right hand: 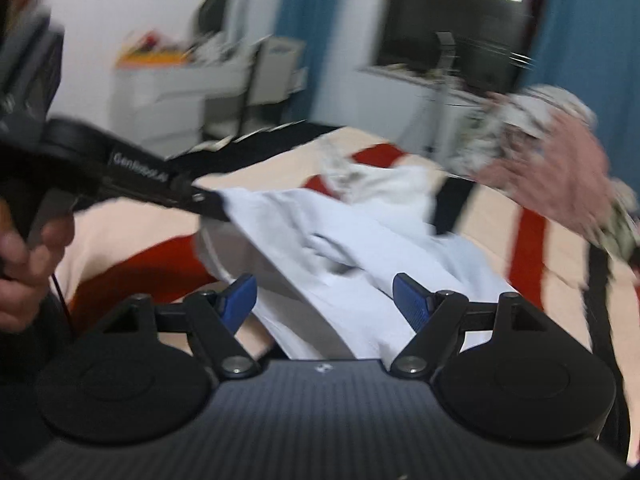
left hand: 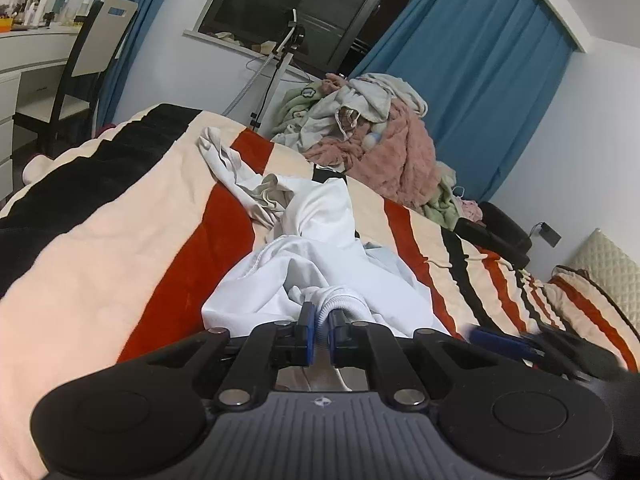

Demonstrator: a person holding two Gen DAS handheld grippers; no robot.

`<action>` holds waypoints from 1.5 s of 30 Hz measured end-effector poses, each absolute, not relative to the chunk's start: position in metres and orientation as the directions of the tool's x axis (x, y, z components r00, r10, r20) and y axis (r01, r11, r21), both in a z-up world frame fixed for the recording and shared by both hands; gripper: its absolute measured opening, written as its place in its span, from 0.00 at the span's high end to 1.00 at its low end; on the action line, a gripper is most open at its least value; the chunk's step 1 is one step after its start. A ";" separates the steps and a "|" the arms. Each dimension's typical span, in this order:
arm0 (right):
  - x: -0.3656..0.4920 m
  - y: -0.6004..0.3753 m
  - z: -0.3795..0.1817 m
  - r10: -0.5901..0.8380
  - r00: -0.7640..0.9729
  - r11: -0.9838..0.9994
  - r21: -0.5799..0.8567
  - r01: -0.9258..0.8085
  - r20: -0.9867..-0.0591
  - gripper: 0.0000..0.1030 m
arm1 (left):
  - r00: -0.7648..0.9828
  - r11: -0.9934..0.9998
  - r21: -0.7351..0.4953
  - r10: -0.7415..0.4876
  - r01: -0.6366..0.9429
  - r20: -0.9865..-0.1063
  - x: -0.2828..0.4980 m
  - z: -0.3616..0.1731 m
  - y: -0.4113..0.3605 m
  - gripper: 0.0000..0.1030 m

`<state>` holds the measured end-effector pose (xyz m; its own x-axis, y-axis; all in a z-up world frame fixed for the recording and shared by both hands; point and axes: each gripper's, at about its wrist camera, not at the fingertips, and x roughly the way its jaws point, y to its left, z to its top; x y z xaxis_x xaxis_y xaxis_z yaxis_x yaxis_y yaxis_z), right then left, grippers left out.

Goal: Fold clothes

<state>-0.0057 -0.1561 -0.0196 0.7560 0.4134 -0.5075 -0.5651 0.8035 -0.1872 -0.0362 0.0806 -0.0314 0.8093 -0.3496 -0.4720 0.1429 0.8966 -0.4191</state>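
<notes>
**White garment pinched by the left gripper on the striped bed**

No baskets or boxes show here; loose clothes simply lie heaped. A pile of clothes [left hand: 360,128], pink, green and grey, sits at the far edge of the bed [left hand: 120,208], beside the blue curtains [left hand: 480,92]. The bed is covered by a blanket striped in cream, red and black.

The white garment [left hand: 320,248] lies crumpled along the middle of the bed, with a paler, rumpled piece trailing away toward the far end.

The left gripper [left hand: 319,330] is clenched on the near edge of the white garment: its blue pads press a ribbed hem between them. In the right wrist view a hand [right hand: 24,260] grips its handle.

The right gripper [right hand: 325,298] stands released, its blue pads well apart above the white garment, with cloth below the gap and nothing pressed. That view is blurred.
</notes>
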 end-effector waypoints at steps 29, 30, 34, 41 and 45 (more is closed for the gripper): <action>0.126 -0.242 -0.010 0.615 0.691 0.779 0.429 -0.457 -0.381 0.24 | 0.633 0.813 -0.580 -0.476 0.052 -0.611 -0.004 -0.114 -0.026 0.39; 0.127 -0.243 -0.012 0.613 0.691 0.781 0.426 -0.456 -0.383 0.24 | 0.645 0.818 -0.573 -0.463 0.047 -0.608 -0.006 -0.116 -0.029 0.39; 0.127 -0.238 -0.016 0.608 0.690 0.789 0.393 -0.472 -0.393 0.24 | 0.669 0.810 -0.584 -0.467 0.061 -0.579 -0.011 -0.115 -0.035 0.40; 0.133 -0.210 -0.018 0.595 0.635 0.794 0.237 -0.560 -0.493 0.25 | 0.671 0.815 -0.579 -0.444 0.027 -0.594 -0.010 -0.121 -0.032 0.59; 0.137 -0.172 -0.008 0.564 0.610 0.771 0.090 -0.630 -0.557 0.25 | 0.674 0.808 -0.588 -0.454 0.035 -0.583 -0.009 -0.123 -0.028 0.61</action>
